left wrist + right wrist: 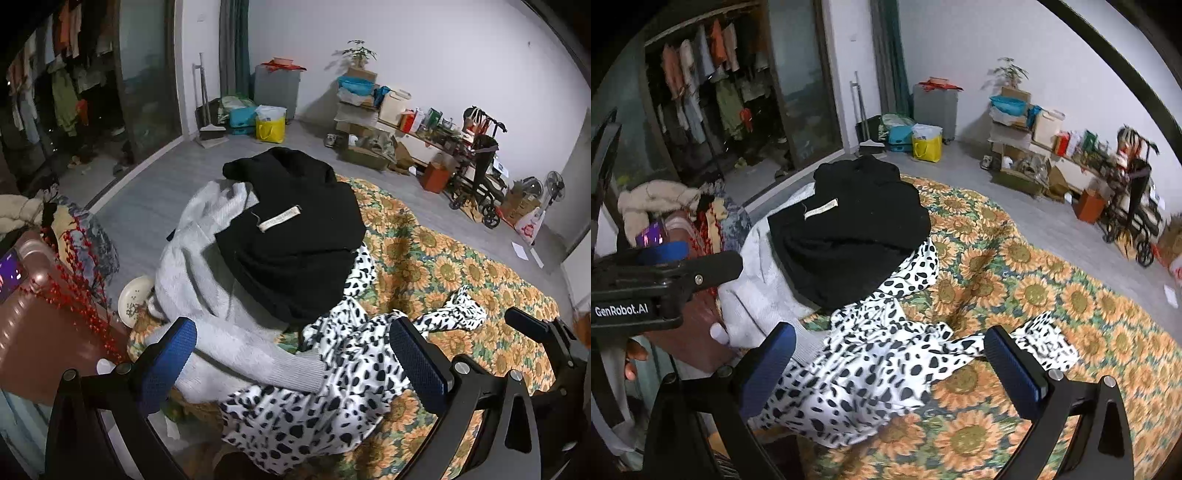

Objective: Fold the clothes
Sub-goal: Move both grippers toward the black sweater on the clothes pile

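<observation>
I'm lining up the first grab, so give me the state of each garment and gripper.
black garment: bunched, lying on top of the pile
grey sweater: crumpled, partly under the black one
spotted garment: unfolded, spread on the sunflower cover
left gripper: open, empty
right gripper: open, empty

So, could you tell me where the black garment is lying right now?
In both wrist views the black garment sits centre frame atop the pile, overlapping the grey sweater on its left and the spotted garment nearer the grippers.
</observation>
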